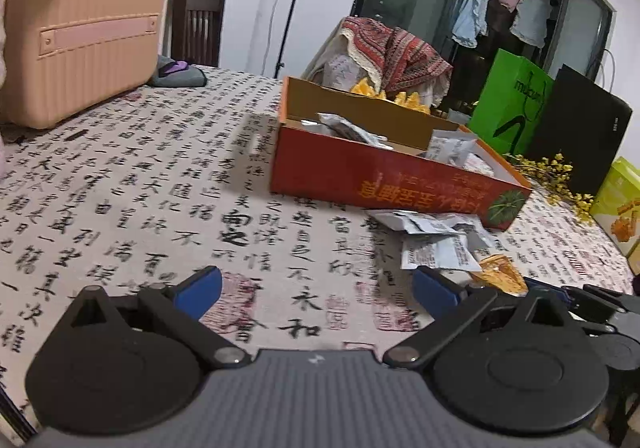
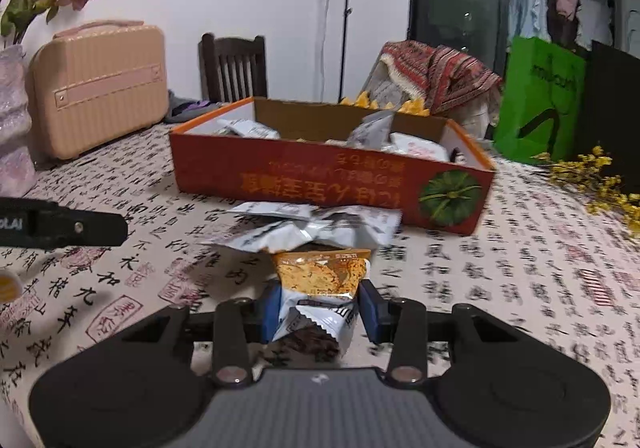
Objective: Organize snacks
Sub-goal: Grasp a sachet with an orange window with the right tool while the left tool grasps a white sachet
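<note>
Right wrist: right tongs (image 2: 318, 312) pinch snack packet (image 2: 320, 276); left tongs (image 1: 316, 288) gape over bare tablecloth (image 1: 132, 188).

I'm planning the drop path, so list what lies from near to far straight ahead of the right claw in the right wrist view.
Right claw shut on an orange snack packet → pile of white snack packets on the tablecloth → red box with packets inside → patterned cloth bundle behind the box.
</note>
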`<action>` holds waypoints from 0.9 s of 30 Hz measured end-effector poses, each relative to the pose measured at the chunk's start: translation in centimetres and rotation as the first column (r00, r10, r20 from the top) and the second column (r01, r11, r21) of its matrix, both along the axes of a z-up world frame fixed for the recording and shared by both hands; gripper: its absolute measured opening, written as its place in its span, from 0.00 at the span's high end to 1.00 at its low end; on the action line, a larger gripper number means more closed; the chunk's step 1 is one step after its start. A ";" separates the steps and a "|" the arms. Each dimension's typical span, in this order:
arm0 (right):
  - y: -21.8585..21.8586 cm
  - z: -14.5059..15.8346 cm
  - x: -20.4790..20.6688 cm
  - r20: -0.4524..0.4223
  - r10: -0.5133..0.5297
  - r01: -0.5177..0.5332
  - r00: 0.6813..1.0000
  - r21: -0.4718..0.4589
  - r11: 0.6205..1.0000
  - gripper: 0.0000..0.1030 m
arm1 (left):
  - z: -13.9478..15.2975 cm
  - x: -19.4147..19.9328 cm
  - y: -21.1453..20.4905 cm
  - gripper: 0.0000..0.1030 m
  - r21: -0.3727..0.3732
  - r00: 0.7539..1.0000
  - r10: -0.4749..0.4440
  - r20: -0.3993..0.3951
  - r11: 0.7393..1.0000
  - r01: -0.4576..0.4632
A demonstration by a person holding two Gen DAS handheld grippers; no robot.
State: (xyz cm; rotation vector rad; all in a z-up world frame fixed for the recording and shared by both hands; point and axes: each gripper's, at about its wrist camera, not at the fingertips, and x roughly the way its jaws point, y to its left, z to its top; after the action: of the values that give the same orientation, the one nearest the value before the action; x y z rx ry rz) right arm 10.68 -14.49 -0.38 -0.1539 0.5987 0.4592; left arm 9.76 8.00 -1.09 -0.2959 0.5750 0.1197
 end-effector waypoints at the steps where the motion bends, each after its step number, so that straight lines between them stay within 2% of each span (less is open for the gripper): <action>1: -0.7 0.1 -0.1 0.008 -0.012 0.012 1.000 0.007 1.000 0.61 | 0.0 0.1 -0.2 0.00 -0.010 1.000 -0.008 0.000 1.000 0.008; 5: -3.2 0.7 -0.5 0.036 -0.047 0.046 0.998 0.025 0.999 0.61 | 0.2 0.8 -1.4 0.00 -0.023 0.999 -0.041 -0.002 0.999 0.041; 18: -10.4 0.6 1.8 0.024 -0.205 0.199 0.979 0.148 0.969 0.61 | -0.2 5.6 -6.8 0.00 0.084 0.989 -0.124 -0.075 0.988 0.130; 25: -12.3 -1.1 4.0 -0.079 -0.236 0.248 0.969 0.208 0.946 0.61 | -1.1 8.2 -8.6 0.00 0.164 0.990 -0.099 -0.102 0.980 0.115; 27: -12.5 -1.2 4.1 -0.083 -0.227 0.240 0.970 0.226 0.944 0.61 | -1.5 9.0 -9.0 0.00 0.176 0.989 -0.097 -0.113 0.977 0.116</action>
State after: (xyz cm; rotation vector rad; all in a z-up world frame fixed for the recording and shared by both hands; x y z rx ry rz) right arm 14.76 -27.00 -1.60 0.1553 0.6046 0.3011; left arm 18.72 -1.01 -2.55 -0.0803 0.6776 0.0838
